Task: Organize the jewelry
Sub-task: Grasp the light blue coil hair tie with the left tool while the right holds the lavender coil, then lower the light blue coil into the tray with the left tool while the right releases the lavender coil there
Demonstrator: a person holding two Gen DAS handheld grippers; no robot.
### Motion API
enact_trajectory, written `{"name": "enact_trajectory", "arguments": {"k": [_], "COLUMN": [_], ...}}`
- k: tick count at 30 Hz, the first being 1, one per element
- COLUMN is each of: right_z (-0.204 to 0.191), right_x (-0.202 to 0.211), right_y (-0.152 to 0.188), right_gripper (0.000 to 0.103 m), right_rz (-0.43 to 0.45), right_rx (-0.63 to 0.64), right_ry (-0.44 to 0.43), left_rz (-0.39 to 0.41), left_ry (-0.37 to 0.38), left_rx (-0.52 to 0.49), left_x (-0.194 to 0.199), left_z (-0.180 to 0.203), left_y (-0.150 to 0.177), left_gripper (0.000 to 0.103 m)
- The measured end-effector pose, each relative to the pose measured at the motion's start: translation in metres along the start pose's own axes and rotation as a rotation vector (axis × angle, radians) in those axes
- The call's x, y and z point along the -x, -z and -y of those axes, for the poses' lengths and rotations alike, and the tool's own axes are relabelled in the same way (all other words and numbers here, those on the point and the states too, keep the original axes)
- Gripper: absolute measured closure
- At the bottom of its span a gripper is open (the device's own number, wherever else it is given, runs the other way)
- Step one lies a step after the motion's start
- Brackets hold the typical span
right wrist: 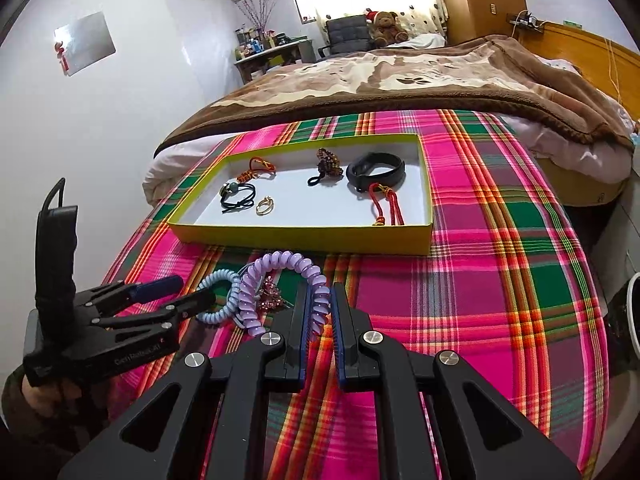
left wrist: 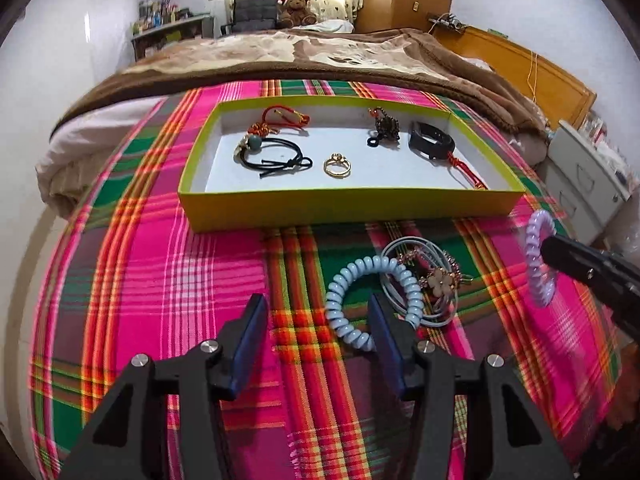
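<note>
Purple coil tie (right wrist: 280,280) hangs pinched in right hand-held gripper (right wrist: 318,316), lifted toward tray (right wrist: 304,236) at 12 o'clock; left hand-held gripper (left wrist: 316,320) gapes wide, empty, over blue coil tie (left wrist: 374,300).

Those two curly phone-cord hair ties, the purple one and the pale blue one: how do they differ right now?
The purple coil tie is pinched in the right gripper and lifted off the cloth; the blue coil tie lies flat on the plaid cloth. The blue one rests partly over a flowered hair band; the purple one hangs free. Both are spiral loops, still outside the green-rimmed tray.
</note>
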State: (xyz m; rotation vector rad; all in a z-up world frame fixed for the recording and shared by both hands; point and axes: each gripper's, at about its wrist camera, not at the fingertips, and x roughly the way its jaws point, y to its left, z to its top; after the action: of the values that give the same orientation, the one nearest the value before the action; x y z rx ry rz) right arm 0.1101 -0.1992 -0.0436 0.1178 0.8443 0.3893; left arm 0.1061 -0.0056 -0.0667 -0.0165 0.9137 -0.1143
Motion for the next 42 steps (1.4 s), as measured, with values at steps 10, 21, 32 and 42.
{"name": "enact_trajectory", "arguments": {"k": [10,21,32,42], "right_z": [0.005,0.007,0.007,0.003], "right_x": [0.001,0.0,0.005,0.012], "right_y": [-0.001,0.0,-0.002,-0.015], "right_gripper": [0.093,0.093,0.093,0.093], "right_rz": [0.002,0.0,0.01,0.031], "right_rx": [-0.015,-0.021,-0.027,-0.01], "right_ry": [0.0,0.006,0.012,0.023], "left_rz": [0.012,0.027,0.071,0.113], "left_ry": [-0.045,-0.043,-0.017,0.018], "left_rx": [-0.014,0.016,0.015,0.04], "left_x": [0.001,0.005,0.02,0.038], "left_z": [-0.003,-0.015,-0.018,-0.027], "left_y": [0.0,0.0,-0.002,-0.015], "left_gripper": [0.072,0.093,0.093,0.093]}}
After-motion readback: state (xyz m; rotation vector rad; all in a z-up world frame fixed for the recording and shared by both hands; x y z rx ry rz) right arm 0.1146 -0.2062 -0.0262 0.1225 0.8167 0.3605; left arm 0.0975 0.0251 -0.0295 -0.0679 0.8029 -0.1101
